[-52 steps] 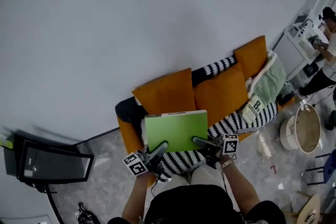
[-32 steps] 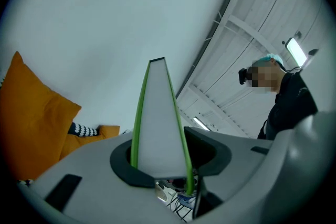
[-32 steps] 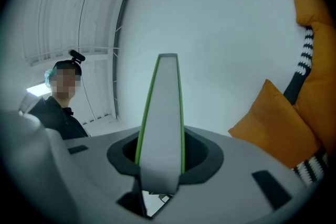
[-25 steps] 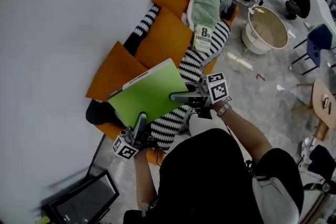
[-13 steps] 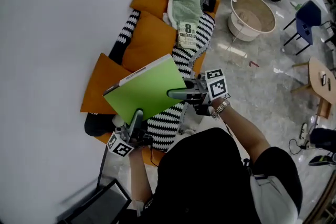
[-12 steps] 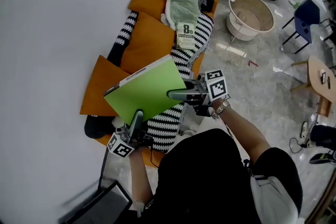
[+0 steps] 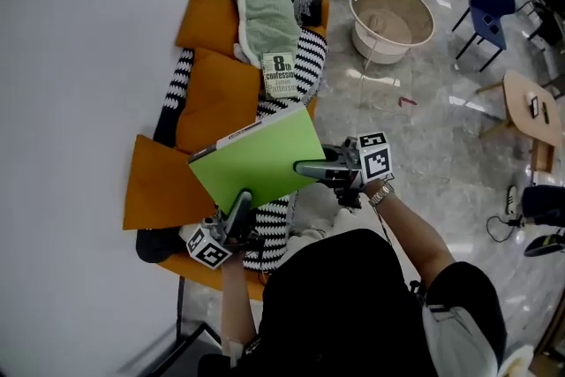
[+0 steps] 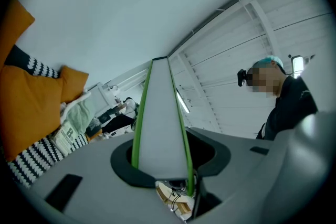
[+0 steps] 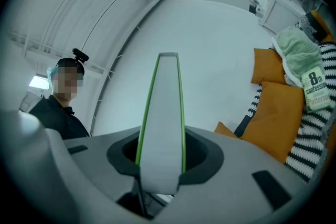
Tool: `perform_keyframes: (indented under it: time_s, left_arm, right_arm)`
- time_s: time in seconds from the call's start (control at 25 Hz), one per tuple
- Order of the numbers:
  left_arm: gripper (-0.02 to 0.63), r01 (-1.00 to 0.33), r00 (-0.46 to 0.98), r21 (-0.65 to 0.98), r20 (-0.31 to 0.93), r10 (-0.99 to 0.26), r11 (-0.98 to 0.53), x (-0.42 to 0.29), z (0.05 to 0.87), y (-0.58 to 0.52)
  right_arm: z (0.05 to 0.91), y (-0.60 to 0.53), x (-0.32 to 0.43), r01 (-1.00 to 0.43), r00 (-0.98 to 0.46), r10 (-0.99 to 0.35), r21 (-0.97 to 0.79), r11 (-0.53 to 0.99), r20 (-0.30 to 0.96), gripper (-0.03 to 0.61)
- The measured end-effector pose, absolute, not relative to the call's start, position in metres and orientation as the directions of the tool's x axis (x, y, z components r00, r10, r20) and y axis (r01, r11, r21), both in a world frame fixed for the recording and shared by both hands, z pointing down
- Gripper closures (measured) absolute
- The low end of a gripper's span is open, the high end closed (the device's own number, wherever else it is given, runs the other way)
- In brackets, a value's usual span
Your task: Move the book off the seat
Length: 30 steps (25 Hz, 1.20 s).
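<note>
Head view shows us holding the green book [image 7: 260,156] tilted in the air, above the striped throw [image 7: 311,62] and near the orange sofa cushions [image 7: 216,97]. Our left hand-held gripper [image 7: 240,203] is clamped on its near edge, and our right hand-held gripper [image 7: 305,167] on its right edge (each gripper view shows the cover pinched between the jaws). Another book [image 7: 281,73] lies on the throw, well apart.
</note>
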<state>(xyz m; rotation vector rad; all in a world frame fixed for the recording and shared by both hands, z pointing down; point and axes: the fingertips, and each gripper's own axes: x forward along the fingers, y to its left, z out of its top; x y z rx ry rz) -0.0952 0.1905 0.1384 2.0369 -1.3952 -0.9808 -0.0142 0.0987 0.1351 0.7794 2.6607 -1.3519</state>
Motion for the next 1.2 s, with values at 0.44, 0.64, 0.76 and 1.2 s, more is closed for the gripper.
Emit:
perform_keyframes:
  time_s: [0.44, 0.64, 0.76, 1.2]
  left_arm:
    - [0.456, -0.527, 0.389, 0.728, -0.252, -0.886, -0.439, 0.036, 0.147, 0.049]
    - [0.456, -0.474, 0.457, 0.73, -0.275, -0.846, -0.493, 0.1, 0.151, -0.006]
    - [0.456, -0.442, 0.512, 0.733, -0.269, -0.816, -0.518, 0.134, 0.154, -0.031]
    - [0.472, -0.275, 0.698, 0.76, -0.264, -0.666, -0.589, 0.217, 0.165, -0.128]
  right_arm:
    - [0.15, -0.026, 0.132, 0.377, -0.925, 0.252, -0.757, 0.534, -0.283, 0.439]
    - [0.151, -0.074, 0.202, 0.325, -0.945, 0.173, -0.747, 0.579, -0.277, 0.439]
    - [0.153, -0.093, 0.24, 0.288, -0.954, 0.114, -0.746, 0.6, -0.277, 0.439]
    - [0.17, -0.163, 0.336, 0.085, -0.956, -0.164, -0.767, 0.635, -0.242, 0.436]
